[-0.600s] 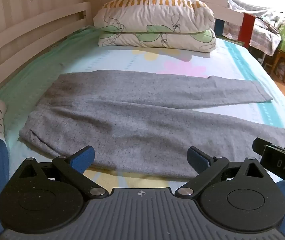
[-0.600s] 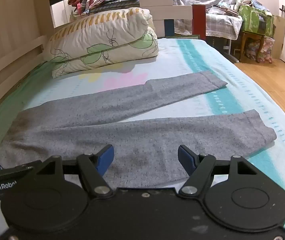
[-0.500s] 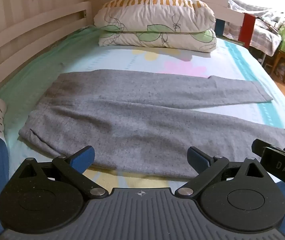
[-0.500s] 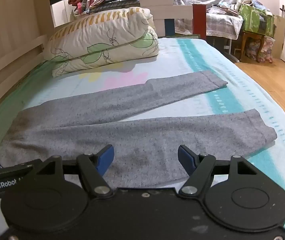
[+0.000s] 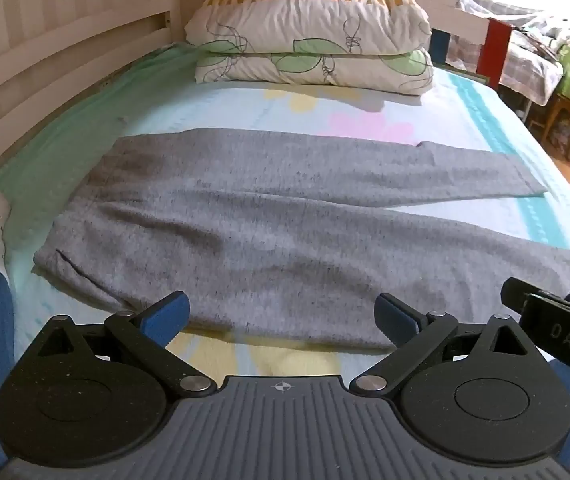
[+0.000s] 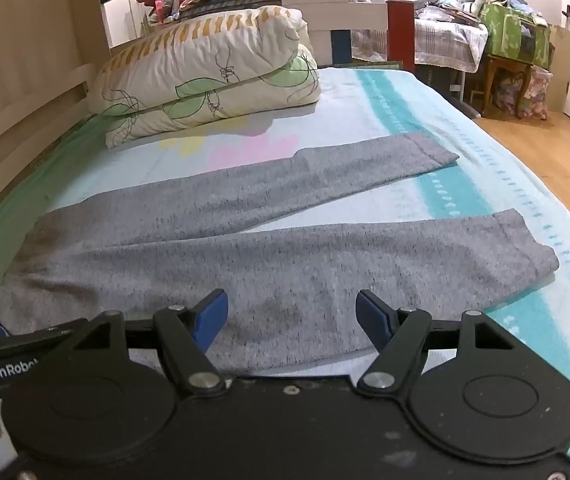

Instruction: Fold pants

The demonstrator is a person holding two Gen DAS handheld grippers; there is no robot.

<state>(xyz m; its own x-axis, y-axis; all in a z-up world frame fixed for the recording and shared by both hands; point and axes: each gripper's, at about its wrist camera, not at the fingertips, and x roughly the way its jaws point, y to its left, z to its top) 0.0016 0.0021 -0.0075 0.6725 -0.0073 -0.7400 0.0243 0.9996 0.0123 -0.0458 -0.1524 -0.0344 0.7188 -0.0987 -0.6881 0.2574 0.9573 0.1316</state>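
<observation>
On the bed (image 5: 485, 128), grey pants (image 5: 285, 232) lie flat and unfolded, waistband toward the left, both legs running right and splayed apart in a V. Far leg (image 6: 325, 176) and near leg (image 6: 365, 264) do not overlap past the crotch; bare sheet shows between them.

Left gripper (image 5: 281, 316): jaws wide, holding nothing, hovering over the near edge of the pants by the hip. Right gripper (image 6: 291, 316): jaws wide, empty, hovering over the near edge of the near leg, about mid-thigh. Neither pad appears to touch the cloth.

Step judged: pre-grasp; no fold made yet. Likely first fold is lengthwise, one leg laid onto the other. The next move calls for both grippers to drop to the near edge, pinch both fabric layers, lift together and carry the near leg over onto the far one, with hems and waistband aligned. Risk: catching only the top layer, or uneven lift bunching the knit.

Containers: none in use. Two pillows (image 5: 309, 40) are stacked at the far side of the bed, well apart from the pants.
</observation>
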